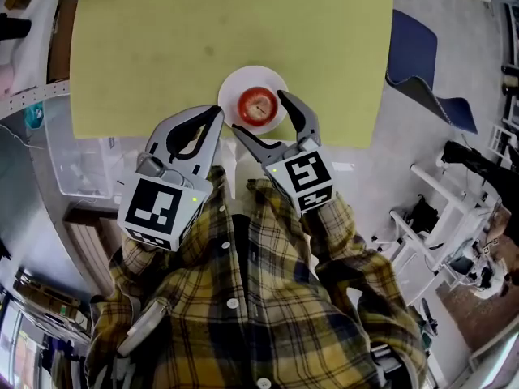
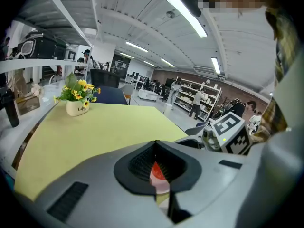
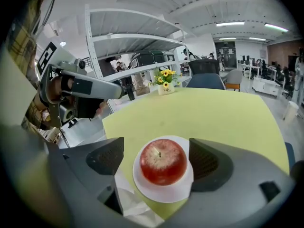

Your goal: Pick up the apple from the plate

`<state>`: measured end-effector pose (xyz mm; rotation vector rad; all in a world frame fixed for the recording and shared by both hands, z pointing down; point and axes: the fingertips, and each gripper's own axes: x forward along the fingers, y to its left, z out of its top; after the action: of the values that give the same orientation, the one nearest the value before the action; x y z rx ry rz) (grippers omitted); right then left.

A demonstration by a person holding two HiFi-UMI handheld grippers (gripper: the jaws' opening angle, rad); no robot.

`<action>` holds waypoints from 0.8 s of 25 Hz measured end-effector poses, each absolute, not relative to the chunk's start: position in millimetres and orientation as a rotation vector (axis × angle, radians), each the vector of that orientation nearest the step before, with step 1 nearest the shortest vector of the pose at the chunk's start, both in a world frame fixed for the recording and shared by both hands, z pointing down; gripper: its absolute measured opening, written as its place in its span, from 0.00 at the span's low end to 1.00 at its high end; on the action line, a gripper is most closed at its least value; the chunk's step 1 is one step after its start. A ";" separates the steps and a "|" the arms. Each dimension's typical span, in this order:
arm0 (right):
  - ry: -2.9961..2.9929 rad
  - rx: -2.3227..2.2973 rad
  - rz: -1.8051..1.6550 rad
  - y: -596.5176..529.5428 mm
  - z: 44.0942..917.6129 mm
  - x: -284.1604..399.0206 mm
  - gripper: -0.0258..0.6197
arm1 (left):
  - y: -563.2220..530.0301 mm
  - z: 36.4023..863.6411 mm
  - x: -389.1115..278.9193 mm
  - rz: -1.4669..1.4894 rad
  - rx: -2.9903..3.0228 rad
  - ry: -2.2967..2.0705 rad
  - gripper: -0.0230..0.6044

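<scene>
A red apple (image 1: 258, 105) (image 3: 163, 161) sits on a small white plate (image 1: 243, 78) (image 3: 164, 193) at the near edge of the yellow-green table (image 1: 203, 39). My right gripper (image 1: 258, 112) (image 3: 159, 159) is open, with one pad on each side of the apple and a gap on both sides. My left gripper (image 1: 217, 113) (image 2: 154, 146) is just left of the plate, its tips together and nothing held. Through the hole behind its shut tips, the left gripper view shows a sliver of the apple (image 2: 156, 172).
A small flower pot (image 2: 78, 106) (image 3: 165, 88) stands at the table's far end. A clear plastic bin (image 1: 77, 164) lies left of the table, a blue chair (image 1: 413, 55) to its right. White paper (image 3: 128, 203) lies beside the plate at the table edge.
</scene>
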<state>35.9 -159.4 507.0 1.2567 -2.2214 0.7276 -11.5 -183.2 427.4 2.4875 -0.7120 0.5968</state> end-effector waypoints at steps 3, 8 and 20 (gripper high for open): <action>-2.186 1.247 0.723 -161.0 521.3 35.0 0.66 | -183.2 432.7 -16.0 0.605 2.472 -0.722 0.05; -2.168 1.228 0.739 -162.8 538.4 34.4 0.66 | -183.3 443.6 -20.3 0.621 2.440 -0.736 0.05; -2.127 1.167 0.757 -162.5 554.6 37.2 0.66 | -182.5 459.9 -19.9 0.637 2.392 -0.737 0.05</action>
<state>37.2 -162.5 554.6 1.1674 -2.1268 0.7571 -19.9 -182.5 459.9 2.3917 -0.7374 0.6367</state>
